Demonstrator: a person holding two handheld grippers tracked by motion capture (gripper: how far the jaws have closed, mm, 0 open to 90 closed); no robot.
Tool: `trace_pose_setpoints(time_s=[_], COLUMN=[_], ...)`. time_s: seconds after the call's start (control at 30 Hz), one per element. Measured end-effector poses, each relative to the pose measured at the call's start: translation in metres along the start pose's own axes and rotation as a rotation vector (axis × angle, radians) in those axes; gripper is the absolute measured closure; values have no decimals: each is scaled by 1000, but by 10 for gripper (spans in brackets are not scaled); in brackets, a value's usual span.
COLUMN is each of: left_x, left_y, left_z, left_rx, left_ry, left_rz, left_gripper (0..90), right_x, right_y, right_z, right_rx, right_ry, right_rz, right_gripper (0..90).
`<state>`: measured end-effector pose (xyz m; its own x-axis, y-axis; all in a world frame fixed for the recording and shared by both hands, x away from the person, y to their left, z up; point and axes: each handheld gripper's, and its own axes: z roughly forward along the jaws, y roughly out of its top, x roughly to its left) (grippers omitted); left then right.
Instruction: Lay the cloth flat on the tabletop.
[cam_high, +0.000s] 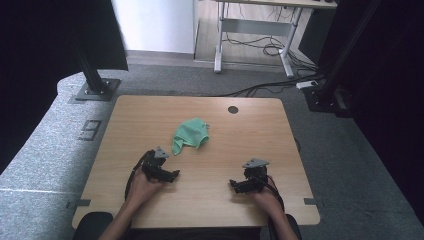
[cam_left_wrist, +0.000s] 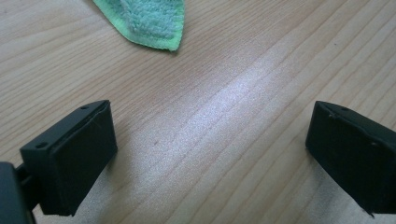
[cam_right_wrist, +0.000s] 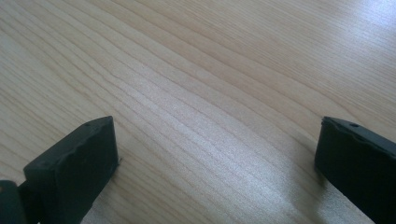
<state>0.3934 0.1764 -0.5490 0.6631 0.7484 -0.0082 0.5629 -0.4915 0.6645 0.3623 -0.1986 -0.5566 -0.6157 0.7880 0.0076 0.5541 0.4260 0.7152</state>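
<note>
Both jaws gaped empty: the left gripper (cam_high: 161, 171) sat near the crumpled green terry cloth (cam_high: 190, 134) mid-table, the right gripper (cam_high: 248, 182) well apart; reaching seemed next.

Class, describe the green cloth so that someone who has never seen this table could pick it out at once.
Start at the wooden table, then find the small dark round hole near its far edge. Nearer and to the left lies the crumpled green cloth, just beyond the open left gripper. It is the only soft, brightly coloured thing there.
</note>
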Motion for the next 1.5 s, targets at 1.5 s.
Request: trace_pose_setpoints(time_s=[1.5], left_x=[11], left_y=[28], left_z=[-11], left_rx=[-110], left_ry=[-51], left_rz=[-53], left_gripper=[292], right_x=[0], right_y=[0], right_z=[0], right_rx=[0], right_ry=[0], right_rz=[0], right_gripper=[0])
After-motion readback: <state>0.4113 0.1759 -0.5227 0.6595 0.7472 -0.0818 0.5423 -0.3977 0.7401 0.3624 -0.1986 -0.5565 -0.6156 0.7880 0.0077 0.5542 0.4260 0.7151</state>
